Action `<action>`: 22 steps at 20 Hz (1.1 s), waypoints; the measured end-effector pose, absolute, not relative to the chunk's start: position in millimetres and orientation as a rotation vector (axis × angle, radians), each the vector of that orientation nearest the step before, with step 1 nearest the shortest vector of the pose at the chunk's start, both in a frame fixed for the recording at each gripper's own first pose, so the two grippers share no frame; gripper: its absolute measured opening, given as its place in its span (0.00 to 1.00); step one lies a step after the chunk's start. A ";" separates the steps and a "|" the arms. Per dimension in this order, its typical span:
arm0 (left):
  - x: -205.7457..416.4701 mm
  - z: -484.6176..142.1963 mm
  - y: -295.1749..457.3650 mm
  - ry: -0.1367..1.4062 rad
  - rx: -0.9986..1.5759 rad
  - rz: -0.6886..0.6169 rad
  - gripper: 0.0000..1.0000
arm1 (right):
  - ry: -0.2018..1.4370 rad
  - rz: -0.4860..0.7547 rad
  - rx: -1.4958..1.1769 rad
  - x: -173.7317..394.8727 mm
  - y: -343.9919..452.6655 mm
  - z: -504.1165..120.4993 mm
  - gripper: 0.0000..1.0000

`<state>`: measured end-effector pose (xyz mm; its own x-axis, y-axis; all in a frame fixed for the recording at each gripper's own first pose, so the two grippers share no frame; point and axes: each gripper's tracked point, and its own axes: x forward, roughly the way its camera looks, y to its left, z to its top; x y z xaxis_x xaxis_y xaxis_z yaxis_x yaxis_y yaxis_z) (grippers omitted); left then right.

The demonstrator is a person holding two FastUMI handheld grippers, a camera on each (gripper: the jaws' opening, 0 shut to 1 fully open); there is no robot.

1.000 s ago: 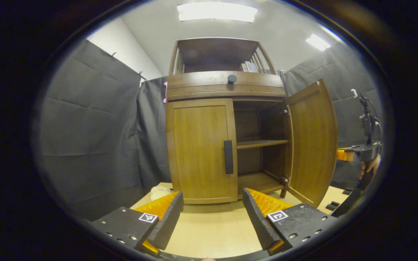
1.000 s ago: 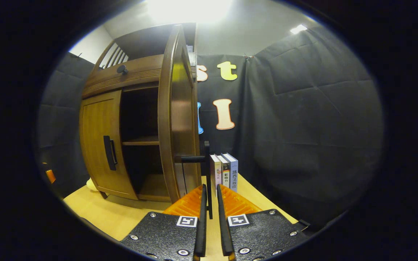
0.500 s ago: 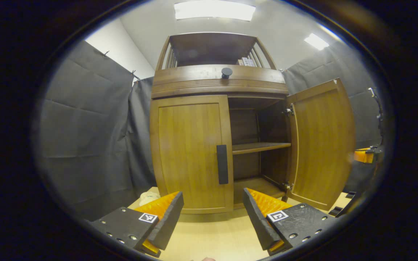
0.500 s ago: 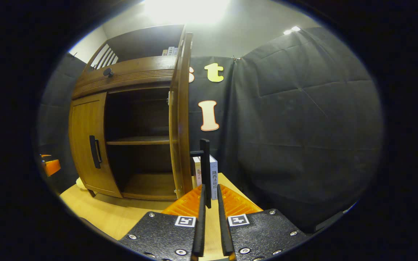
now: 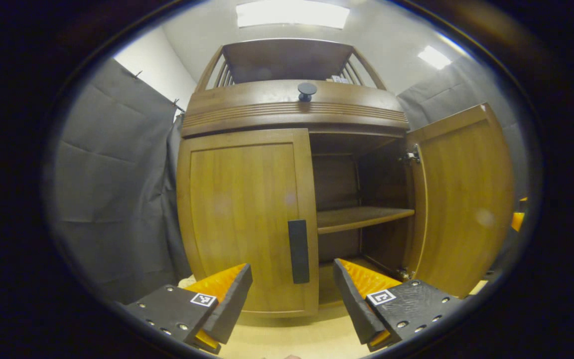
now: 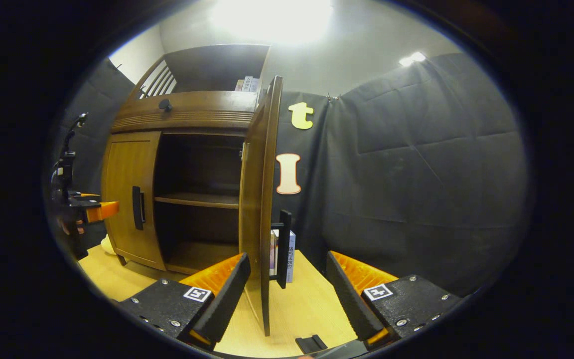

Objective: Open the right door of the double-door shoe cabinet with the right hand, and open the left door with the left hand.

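Both tools have their fingers spread wide and pinch nothing. Seen in the left gripper view, the left tool [image 5: 292, 299] points at the left door [image 5: 244, 219] of the shoe cabinet [image 5: 294, 107], which is shut. Its black handle [image 5: 299, 251] runs up and down near the door's inner edge, and it sits between the two fingers but farther off, not touching. That lines the tool up to close on the handle and pull.

Seen in the right gripper view, the right tool [image 6: 287, 299] sits in front of the right door [image 6: 262, 199], which stands swung out, edge-on. That door's handle [image 6: 283, 248] is between the spread fingers, free. So the right half of the job looks done. Inside, a shelf [image 6: 197, 199] shows bare. Some books [image 6: 282, 254] stand on the worktop [image 6: 292, 309] behind the open door. The left tool can be seen far off at the side, near the shut door.
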<state>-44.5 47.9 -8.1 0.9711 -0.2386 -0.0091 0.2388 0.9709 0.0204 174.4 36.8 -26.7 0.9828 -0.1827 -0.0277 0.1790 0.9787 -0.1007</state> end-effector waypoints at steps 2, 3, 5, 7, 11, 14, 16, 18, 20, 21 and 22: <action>-42.2 -8.6 48.0 0.007 0.018 -0.235 0.93 | 0.053 -0.156 -0.092 170.4 44.3 -32.5 0.95; -41.2 -8.9 48.1 0.009 0.018 -0.231 0.94 | 0.058 -0.142 -0.088 167.7 49.3 -34.7 0.95; -39.4 -10.2 47.7 0.016 0.015 -0.227 0.96 | 0.075 -0.126 -0.089 165.2 57.1 -42.7 0.95; -35.7 -11.3 48.0 0.027 0.011 -0.221 0.97 | 0.093 -0.113 -0.060 167.4 66.0 -48.4 0.95; -25.1 -13.1 48.7 0.058 -0.007 -0.211 0.96 | 0.116 -0.074 -0.043 166.9 85.4 -62.0 0.96; -16.8 -15.9 50.0 0.082 -0.003 -0.227 1.00 | 0.131 -0.048 -0.033 167.4 94.6 -67.8 0.95; -12.2 -16.0 44.8 0.099 0.009 -0.241 0.87 | 0.138 -0.047 -0.032 168.4 95.3 -70.9 0.95; -4.4 -11.6 46.4 0.095 0.002 -0.235 0.82 | 0.143 -0.050 -0.020 169.0 96.9 -73.2 0.95; -4.4 -21.5 42.6 0.115 -0.016 -0.246 0.49 | 0.149 -0.052 -0.017 168.8 98.4 -76.9 0.95; -12.7 -18.0 35.8 0.111 -0.037 -0.288 0.59 | 0.152 -0.047 -0.014 168.2 100.2 -77.6 0.95; -16.5 -14.5 31.0 0.115 -0.034 -0.293 0.51 | 0.152 -0.041 -0.011 167.3 102.8 -77.7 0.95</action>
